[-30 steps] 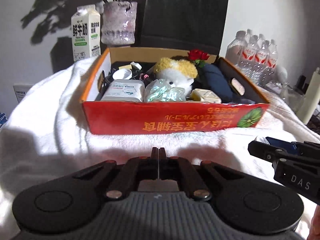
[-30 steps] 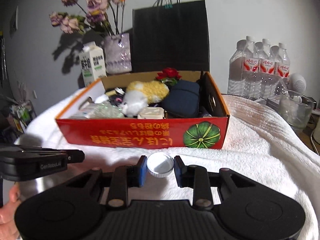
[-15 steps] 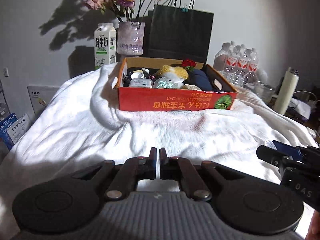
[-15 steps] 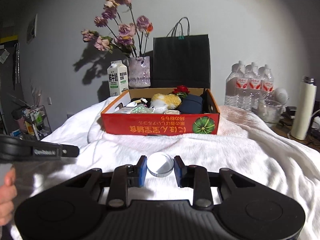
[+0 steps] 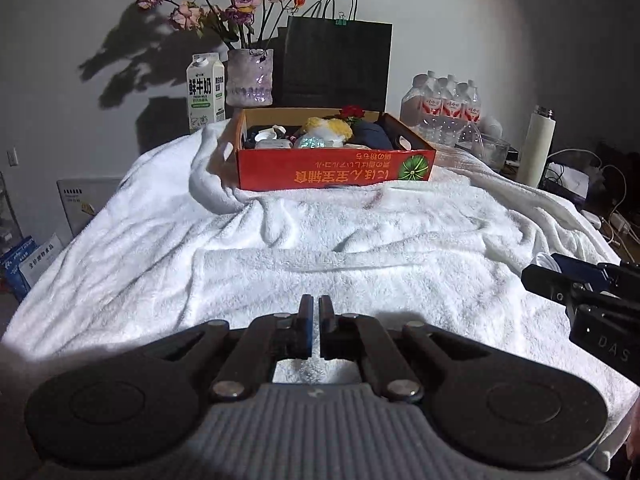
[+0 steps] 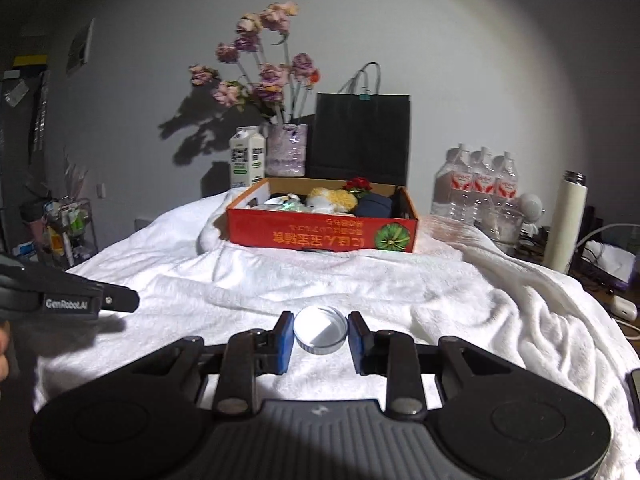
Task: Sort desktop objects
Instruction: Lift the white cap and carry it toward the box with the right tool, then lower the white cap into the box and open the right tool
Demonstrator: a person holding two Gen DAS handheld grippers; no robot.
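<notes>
While the red box [image 6: 320,236] sits far back on the white towel [image 6: 400,288] | right hand-held gripper [image 6: 320,334] clamps a white cap [image 6: 320,330] | left hand-held gripper [image 5: 314,312] closed, empty.

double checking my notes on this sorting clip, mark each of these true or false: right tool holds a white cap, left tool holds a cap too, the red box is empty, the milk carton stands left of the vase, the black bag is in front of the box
1. The right tool holds a white cap. True.
2. The left tool holds a cap too. False: it is shut on nothing.
3. The red box is empty. False: it holds a plush toy and other items.
4. The milk carton stands left of the vase. True.
5. The black bag is in front of the box. False: it stands behind it, by the wall.
</notes>
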